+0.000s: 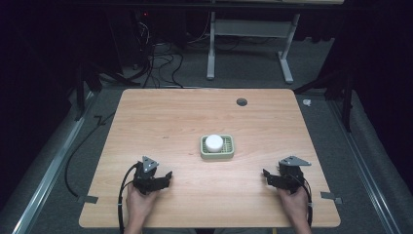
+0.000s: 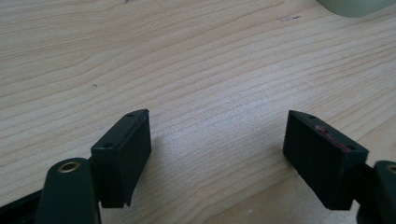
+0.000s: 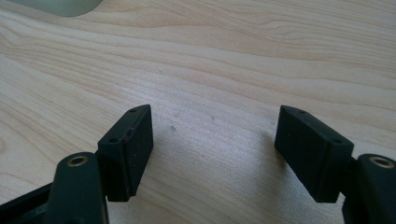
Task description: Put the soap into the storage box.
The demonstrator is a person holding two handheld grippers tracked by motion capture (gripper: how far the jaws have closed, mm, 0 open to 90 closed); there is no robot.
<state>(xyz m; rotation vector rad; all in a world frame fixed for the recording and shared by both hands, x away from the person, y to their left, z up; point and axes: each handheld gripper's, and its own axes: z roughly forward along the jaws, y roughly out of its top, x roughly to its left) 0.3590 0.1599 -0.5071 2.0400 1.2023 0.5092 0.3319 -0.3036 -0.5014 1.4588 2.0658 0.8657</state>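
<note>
Wooden table, rectangular with rounded corners, pale grain running lengthwise; a small dark round hole sits near its far edge. Beyond the table the room is dark, and a grey frame and loose cables on the floor are hard to make out. At the table's centre lies a pale green tray, rectangular with rounded corners and a ribbed floor, bearing a white round puck whose material cannot be told from the high view. In the left gripper view the tray is cut off at the upper right corner; in the right gripper view the tray is cut off at the upper left corner, a blurred green edge in both. The left gripper, held in the left hand, rests near the front edge, left of the tray and well apart from it; in its own view the left gripper shows two matte black block jaws spread wide over bare wood, holding nothing. The right gripper, in the right hand, lies right of the tray, likewise well apart; the right gripper has its jaws equally wide and empty. The tray lies ahead of and between the two grippers, inside neither pair of jaws.
</note>
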